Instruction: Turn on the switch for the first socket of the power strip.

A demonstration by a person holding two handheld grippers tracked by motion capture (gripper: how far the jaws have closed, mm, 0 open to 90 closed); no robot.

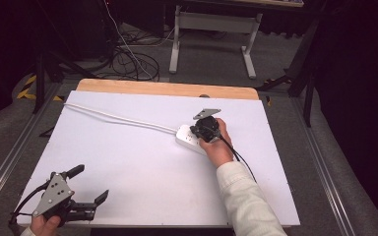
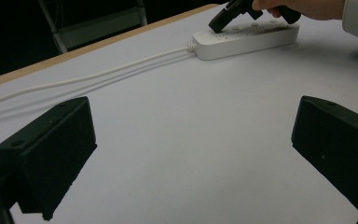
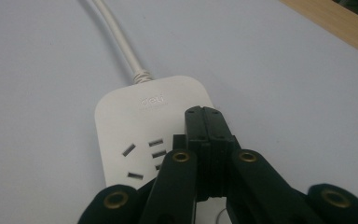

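Nearest you, your left claw (image 1: 89, 186) hovers low at the counter's (image 1: 142, 167) front-left corner, jaws spread wide on nothing. Farther out, your right hand (image 1: 217, 146) reaches forward, tipping the right claw (image 3: 208, 122) down, jaws pressed together, onto the white power strip (image 3: 140, 121) right of centre.

- Left claw (image 1: 89, 183) sits low at the near left corner, jaws spread wide apart, gripping nothing; the left hand (image 1: 45, 223) holds it from behind.
- Right claw (image 3: 207, 122) is way out front, jaws pressed together and tipped downward, right hand (image 1: 217, 145) wrapped round it, sleeved forearm stretched forward.
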